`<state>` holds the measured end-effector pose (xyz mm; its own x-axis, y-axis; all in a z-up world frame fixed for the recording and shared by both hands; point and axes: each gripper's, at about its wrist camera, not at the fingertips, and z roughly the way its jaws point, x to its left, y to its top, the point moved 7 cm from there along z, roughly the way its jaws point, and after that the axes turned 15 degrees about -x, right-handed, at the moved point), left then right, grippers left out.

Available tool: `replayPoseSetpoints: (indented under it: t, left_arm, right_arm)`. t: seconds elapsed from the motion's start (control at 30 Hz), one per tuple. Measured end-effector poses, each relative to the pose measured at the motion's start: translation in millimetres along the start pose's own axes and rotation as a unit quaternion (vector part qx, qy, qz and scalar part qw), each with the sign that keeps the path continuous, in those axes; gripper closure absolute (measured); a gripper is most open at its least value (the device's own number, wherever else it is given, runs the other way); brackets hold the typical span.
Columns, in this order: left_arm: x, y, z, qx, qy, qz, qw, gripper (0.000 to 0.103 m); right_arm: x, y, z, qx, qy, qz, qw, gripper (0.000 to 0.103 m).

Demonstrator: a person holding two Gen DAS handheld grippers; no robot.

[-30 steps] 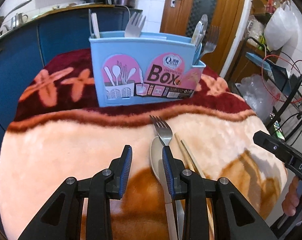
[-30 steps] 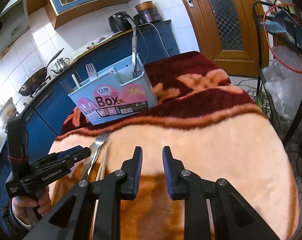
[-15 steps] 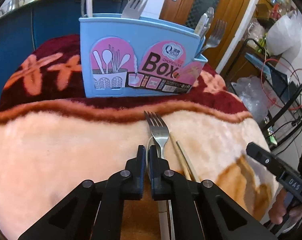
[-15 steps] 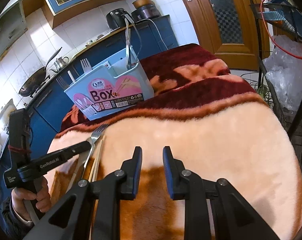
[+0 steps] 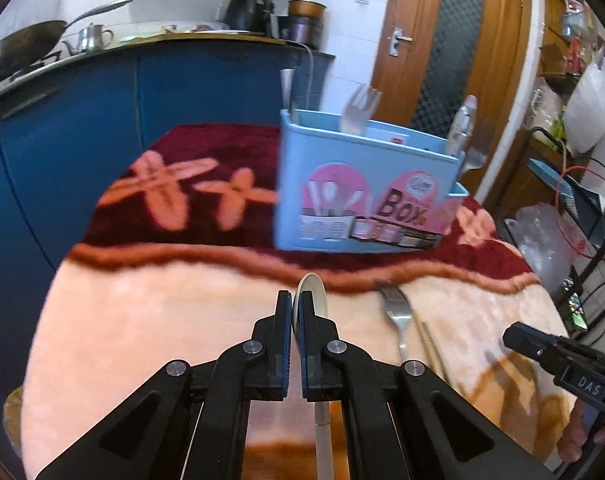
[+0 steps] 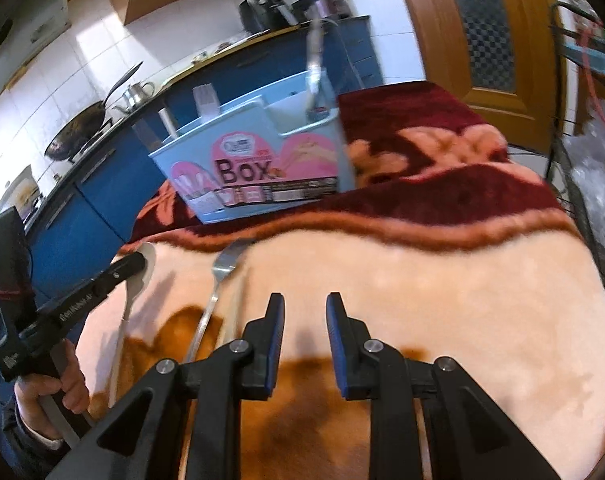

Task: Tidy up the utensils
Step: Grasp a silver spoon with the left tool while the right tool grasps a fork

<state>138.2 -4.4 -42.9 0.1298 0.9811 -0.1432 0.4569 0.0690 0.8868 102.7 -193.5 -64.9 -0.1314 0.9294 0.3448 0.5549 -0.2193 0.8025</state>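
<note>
Item 1. Spoon (image 5: pixel 313 294), pale, long-handled. Held by the left gripper (image 5: pixel 295 312), fingers clenched on it near the bowl; the handle trails back underneath. In the right wrist view the spoon (image 6: pixel 144 268) seems lifted off the blanket, though blur makes that uncertain. A grip close to the bowl probably leaves the handle free to drop into a compartment first.

Item 2. Fork (image 5: pixel 396 308), metal. Lies tines toward the box on the pale part of the blanket (image 5: pixel 162 320), just beside the chopsticks (image 5: pixel 432 344). Not yet sorted; likely next in line.

Item 3. Utensil box (image 5: pixel 362 196), light blue, labelled "Box". Stands on the dark red band of the blanket, beyond the loose pieces. Already holds a fork and other cutlery upright in separate compartments, so like presumably goes with like.

Item 4. Right gripper (image 6: pixel 302 320). Fingers parted, nothing between them, hovering over bare blanket right of the fork. Apparently kept clear while the left one works.

Item 5. Counter. Covered wholly by the blanket; a blue kitchen unit (image 5: pixel 102 120) behind carries a wok (image 5: pixel 18 48) and kettle (image 5: pixel 88 38).
</note>
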Motion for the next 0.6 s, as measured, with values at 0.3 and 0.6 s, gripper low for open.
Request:
replayPoseSetpoints:
  t: [0.3, 0.6]
  left_arm:
    - [29, -10, 3, 0.004, 0.027, -0.022, 0.9994, 0.1]
    - [44, -12, 9, 0.014, 0.035, -0.041, 0.9985, 0.1]
  right_arm:
    - [43, 0, 41, 0.047, 0.034, -0.015, 0.998, 0.079]
    - [52, -1, 75, 0.074, 0.023, -0.03, 0.997, 0.075]
